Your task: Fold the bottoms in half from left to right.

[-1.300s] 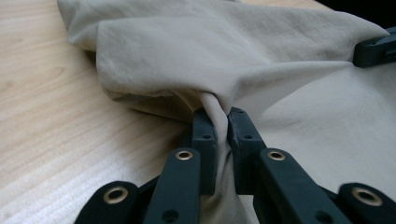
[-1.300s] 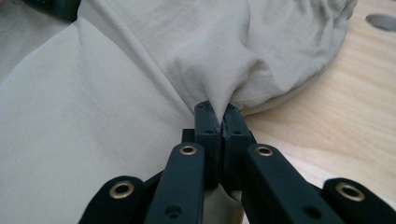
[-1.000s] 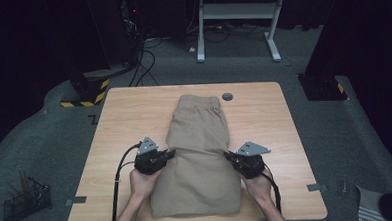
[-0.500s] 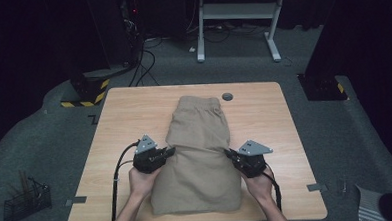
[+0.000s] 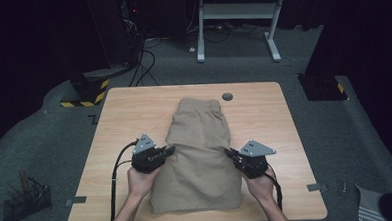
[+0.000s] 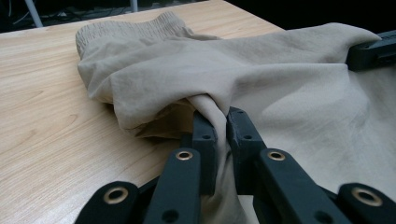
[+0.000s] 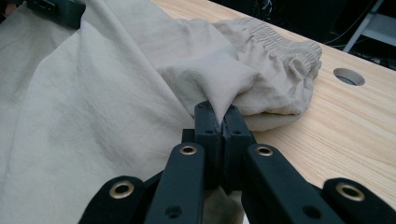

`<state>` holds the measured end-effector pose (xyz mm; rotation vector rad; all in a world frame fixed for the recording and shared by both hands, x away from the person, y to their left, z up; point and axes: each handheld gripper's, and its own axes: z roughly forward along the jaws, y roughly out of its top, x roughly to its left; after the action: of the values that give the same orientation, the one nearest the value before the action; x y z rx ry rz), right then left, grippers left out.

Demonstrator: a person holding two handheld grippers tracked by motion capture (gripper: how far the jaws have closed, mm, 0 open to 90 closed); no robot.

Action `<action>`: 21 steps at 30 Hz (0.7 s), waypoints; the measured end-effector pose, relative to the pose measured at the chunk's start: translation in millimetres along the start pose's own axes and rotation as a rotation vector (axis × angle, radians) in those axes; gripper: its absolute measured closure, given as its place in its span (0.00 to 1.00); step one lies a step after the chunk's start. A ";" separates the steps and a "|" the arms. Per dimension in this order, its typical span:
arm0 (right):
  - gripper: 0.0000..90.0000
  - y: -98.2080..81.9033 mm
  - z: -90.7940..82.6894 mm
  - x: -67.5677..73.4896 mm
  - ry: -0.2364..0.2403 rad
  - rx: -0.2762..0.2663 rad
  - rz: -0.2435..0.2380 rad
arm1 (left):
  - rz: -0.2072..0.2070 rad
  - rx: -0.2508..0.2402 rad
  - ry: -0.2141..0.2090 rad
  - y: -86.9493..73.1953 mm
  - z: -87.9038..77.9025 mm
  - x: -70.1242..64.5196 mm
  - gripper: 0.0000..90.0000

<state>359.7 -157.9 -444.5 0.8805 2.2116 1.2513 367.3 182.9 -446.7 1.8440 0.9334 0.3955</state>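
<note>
Left hand (image 5: 139, 180): seen at the near edge of the tabletop, wrapped around the left gripper.
Right hand (image 5: 261, 183): seen at the near edge too, wrapped around the right gripper.
Left gripper (image 6: 218, 125): its jaws are clenched on a fold of the shorts, and the cloth is squeezed between them at the shorts' left edge.
Right gripper (image 7: 221, 119): its jaws are pressed tight on a pinch of cloth at the shorts' right edge.
Shorts (image 5: 200, 155): tan, laid flat in the middle of the tabletop, legs near the person, stretchy waistband at the far end, sides pulled up a little where they are pinched.
Tabletop (image 5: 119, 119): light wood.
Round hole (image 5: 227, 96): set in the tabletop just past the waistband.
</note>
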 end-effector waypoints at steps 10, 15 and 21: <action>0.98 5.2 -6.4 0.6 -0.003 -0.013 -0.012 | 0.016 -0.014 0.000 5.7 -4.0 -3.1 0.92; 0.98 6.3 -8.1 1.3 -0.004 -0.017 -0.018 | 0.021 -0.021 0.000 7.3 -6.0 -4.1 0.92; 0.98 8.8 -10.7 2.1 -0.009 -0.024 -0.026 | 0.048 -0.025 0.012 10.2 -8.1 -8.2 0.92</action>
<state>354.1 -159.3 -431.7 0.8434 2.1893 1.2569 361.1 179.6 -432.9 1.8454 0.8900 0.4468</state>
